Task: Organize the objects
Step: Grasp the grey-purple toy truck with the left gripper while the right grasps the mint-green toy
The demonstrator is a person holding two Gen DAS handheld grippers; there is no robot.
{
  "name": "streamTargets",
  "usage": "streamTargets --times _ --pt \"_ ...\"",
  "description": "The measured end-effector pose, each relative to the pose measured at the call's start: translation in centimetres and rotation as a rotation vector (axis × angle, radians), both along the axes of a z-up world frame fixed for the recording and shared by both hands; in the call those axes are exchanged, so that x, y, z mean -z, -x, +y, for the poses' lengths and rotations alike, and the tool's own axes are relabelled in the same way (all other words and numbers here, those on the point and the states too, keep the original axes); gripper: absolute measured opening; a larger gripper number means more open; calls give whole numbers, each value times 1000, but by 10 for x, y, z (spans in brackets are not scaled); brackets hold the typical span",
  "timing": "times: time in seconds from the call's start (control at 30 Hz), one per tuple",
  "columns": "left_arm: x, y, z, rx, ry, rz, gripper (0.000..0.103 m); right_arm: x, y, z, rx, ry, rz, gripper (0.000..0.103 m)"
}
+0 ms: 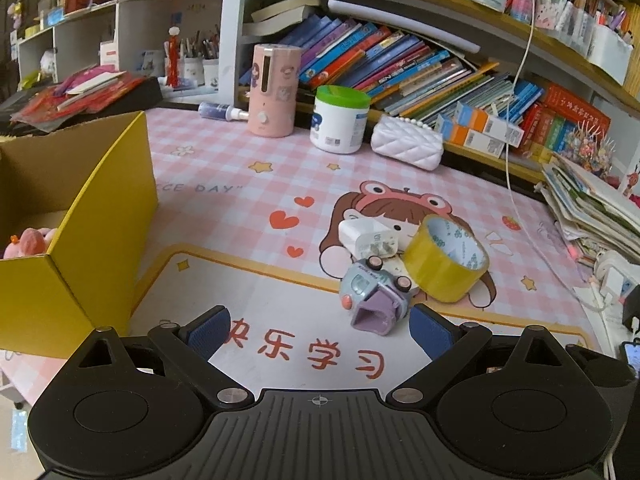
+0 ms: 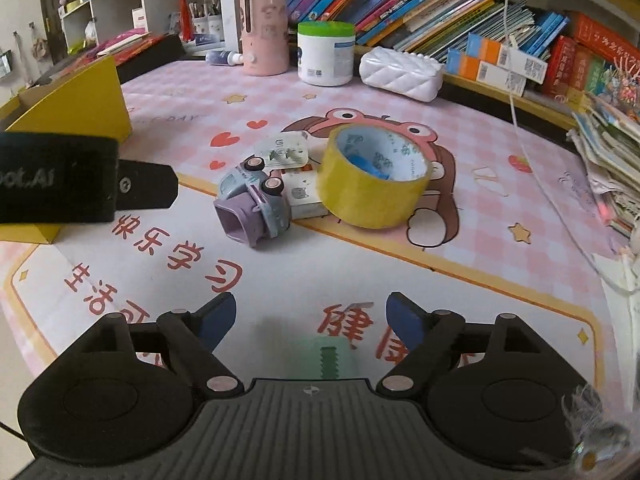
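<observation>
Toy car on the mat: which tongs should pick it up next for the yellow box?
Left. The left tongs are open right at the toy car, with the yellow box on their side. The right tongs are open too, but sit farther from the car.

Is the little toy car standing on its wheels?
No, the toy car lies tipped on its side on the desk mat, with its pink wheels pointing up beside the yellow tape roll.
</observation>
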State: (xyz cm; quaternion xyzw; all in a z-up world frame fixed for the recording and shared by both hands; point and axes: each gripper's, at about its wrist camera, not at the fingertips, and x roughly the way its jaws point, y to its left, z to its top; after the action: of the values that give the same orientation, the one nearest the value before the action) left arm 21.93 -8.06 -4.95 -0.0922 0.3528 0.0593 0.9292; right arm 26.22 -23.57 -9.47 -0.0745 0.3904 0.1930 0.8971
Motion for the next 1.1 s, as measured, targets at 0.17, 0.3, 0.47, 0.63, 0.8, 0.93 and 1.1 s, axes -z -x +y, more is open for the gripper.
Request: streamTargets --times 0.17,0.3,0.47,0.63,0.8,0.93,1.1 --pt "-1 -2 10 -39 -4 4 97 -4 2 4 -37 13 5 82" --pt "4 -9 13 -53 1 12 97 -10 11 -5 -41 33 16 81" --pt "12 -22 7 -27 22 33 97 -5 22 -8 -88 61 33 78" --pt "14 -31 -5 15 12 39 97 2 18 -19 -50 48 91 52" --pt "19 -42 -16 55 5 48 97 2 16 -25 -45 27 84 23" --pt "25 -56 -25 85 -15 42 97 -3 14 -32 -26 30 60 23" --pt "44 -79 -37 149 -69 84 90 -10 13 -39 -10 23 31 23"
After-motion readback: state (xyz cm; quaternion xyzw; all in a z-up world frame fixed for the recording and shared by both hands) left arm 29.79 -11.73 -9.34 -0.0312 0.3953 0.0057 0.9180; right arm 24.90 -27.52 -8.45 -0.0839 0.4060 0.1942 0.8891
